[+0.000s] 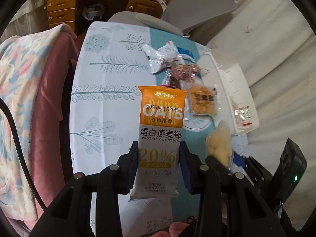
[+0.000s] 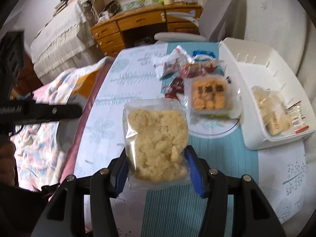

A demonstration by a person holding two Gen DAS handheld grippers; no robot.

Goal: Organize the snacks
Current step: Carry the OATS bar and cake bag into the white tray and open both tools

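Left gripper (image 1: 159, 152): jaws narrowed onto the lower half of an orange-and-white protein oat stick packet (image 1: 161, 138), pads pressing both long edges; the packet stands upright between the fingers, lifted clear of the table (image 1: 110, 106). Right gripper (image 2: 156, 160): jaws about half apart and clamped on a clear bag of pale yellow crumbly snack (image 2: 158, 140), one blue pad on each side of the bag's lower part; bag also held above the tabletop. In the left wrist view the same bag shows blurred just right of the left gripper. Table carries a white cloth with grey-green leaf print and a teal striped band. Remaining snacks lie in a loose cluster toward the far right part of the cloth: a white twisted-end packet (image 2: 167, 63), a blue-and-white packet (image 2: 205, 56) behind it, a reddish crinkled wrapper (image 2: 194, 68), a dark red packet (image 2: 176, 87), and a clear square pack of orange biscuits (image 2: 210, 96) nearest the grippers, resting over a round printed ring. White plastic bin (image 2: 243, 102) stands at the right edge of the table, just beside the biscuit pack; inside it lie a clear pack of pale wafers (image 2: 270, 110) and a small red-and-white sachet (image 2: 298, 114). A floral quilt (image 1: 21, 83) is on the left.
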